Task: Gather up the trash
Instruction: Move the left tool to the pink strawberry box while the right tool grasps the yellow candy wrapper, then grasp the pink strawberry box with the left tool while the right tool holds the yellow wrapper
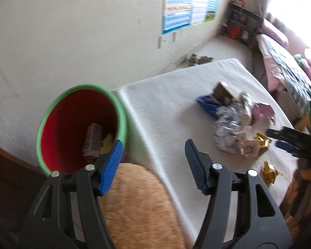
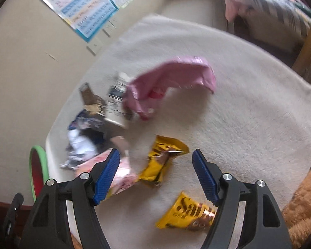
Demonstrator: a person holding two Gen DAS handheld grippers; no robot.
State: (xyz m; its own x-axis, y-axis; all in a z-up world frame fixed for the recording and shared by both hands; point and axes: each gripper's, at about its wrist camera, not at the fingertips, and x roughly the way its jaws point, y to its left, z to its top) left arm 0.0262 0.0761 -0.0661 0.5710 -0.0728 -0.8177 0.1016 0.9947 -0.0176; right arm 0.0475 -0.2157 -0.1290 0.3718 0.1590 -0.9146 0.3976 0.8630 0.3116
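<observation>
Left gripper (image 1: 153, 161): jaws held apart, nothing between the pads. Red bin with green rim (image 1: 80, 128) is seen just beyond the left finger, which overlaps the rim; a small carton and a yellow scrap are seen inside it. A tan furry rug (image 1: 139, 203) lies under the gap between the jaws.

Trash pile (image 1: 234, 124) is spread on the white padded table (image 1: 165, 108), ahead and right of the left gripper, well apart from it.

Right gripper (image 2: 155, 172): jaws held wide, nothing clamped. A yellow wrapper (image 2: 159, 166) lies between the fingertips, just ahead, not pressed by either pad. A second yellow wrapper (image 2: 188, 213) lies partly under the right finger. A pink bag (image 2: 172, 78) is seen further ahead, blurred; whether it is resting on the pile cannot be told. Crumpled silver and blue wrappers (image 2: 80, 143) lie ahead-left of the right gripper.
</observation>
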